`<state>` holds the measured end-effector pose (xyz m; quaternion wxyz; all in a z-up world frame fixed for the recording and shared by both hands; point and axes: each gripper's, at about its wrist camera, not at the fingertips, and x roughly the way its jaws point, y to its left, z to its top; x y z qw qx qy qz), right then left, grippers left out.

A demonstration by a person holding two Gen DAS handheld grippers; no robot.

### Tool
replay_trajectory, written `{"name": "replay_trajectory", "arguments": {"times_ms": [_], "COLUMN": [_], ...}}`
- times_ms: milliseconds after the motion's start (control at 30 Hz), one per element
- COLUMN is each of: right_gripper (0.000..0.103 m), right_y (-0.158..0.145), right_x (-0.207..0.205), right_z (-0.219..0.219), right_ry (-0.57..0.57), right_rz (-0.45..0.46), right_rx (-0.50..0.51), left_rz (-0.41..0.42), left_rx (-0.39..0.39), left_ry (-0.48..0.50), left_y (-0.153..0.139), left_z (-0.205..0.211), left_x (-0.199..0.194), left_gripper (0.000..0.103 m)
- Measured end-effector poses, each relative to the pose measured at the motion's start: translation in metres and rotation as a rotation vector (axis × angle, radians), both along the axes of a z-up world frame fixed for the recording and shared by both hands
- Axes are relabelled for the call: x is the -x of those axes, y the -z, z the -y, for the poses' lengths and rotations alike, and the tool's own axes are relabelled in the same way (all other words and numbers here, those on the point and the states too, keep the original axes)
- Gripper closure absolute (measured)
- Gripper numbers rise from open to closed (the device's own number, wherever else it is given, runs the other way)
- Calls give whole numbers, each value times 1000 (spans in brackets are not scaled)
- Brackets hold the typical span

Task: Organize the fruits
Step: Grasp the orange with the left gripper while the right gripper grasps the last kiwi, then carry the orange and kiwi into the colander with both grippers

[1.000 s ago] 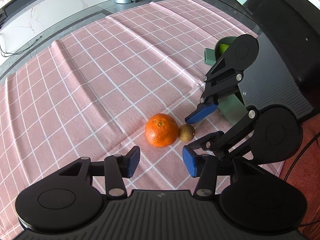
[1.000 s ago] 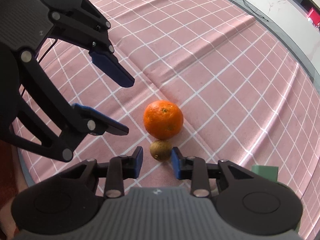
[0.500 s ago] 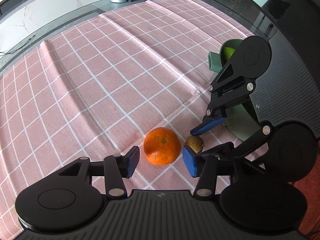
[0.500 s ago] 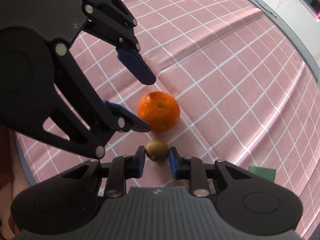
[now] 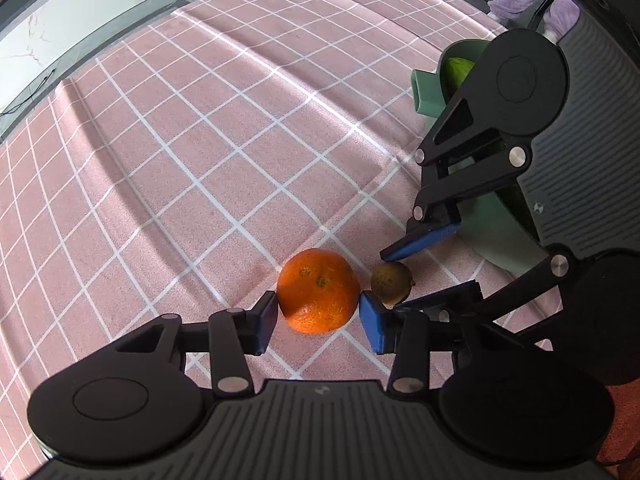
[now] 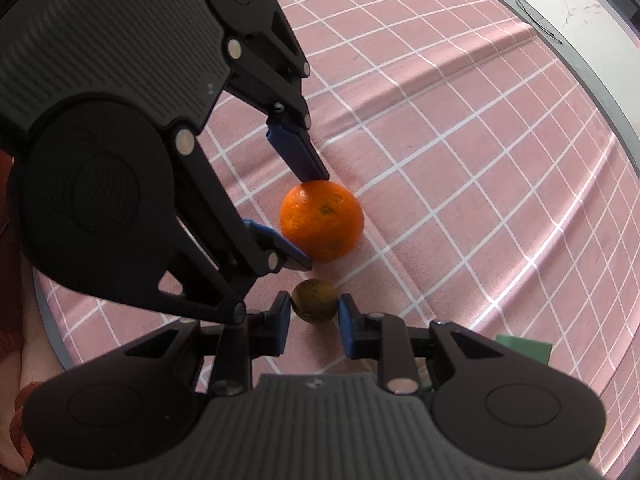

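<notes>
An orange lies on the pink checked cloth, with a small brown-green kiwi-like fruit touching its right side. My left gripper is open, its blue pads on either side of the orange's near half. My right gripper is open, its pads close on both sides of the small fruit, which rests on the cloth. The orange sits just beyond it. The right gripper also shows in the left wrist view, around the small fruit.
A green bowl with a green fruit in it stands at the cloth's right edge, partly hidden by the right gripper. A green corner shows low right. The cloth's near edge and dark table lie close.
Both grippers have moved forward and down. The orange now lies between the left pads, the small fruit between the right pads. The right pads have narrowed around the small fruit.
</notes>
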<state>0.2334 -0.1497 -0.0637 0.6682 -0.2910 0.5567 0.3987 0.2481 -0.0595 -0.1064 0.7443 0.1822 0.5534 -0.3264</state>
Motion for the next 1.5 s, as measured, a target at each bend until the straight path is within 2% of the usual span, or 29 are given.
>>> {"name": "replay_trajectory", "arguments": {"times_ms": [333,800,1100,1500], "right_gripper": [82,82,81,81], "right_y": [-10,-78,-101,-108], "right_x": [17,74,107,132], "right_z": [1,21,61,131], "right_ry": [20,33,113,235], "right_rz": [38,114,160,189], "right_rx": [-27,-120,-133,-103], "left_rz": [35,108,145,171], "left_rx": [-65,-154,-170,-105], "left_ry": [-14,-60,-45,41], "left_y": [-18,-67,-91,-107], "left_z": [-6,-21,-6,50], "left_x": [14,63,101,127], "left_gripper": [56,56,56,56]}}
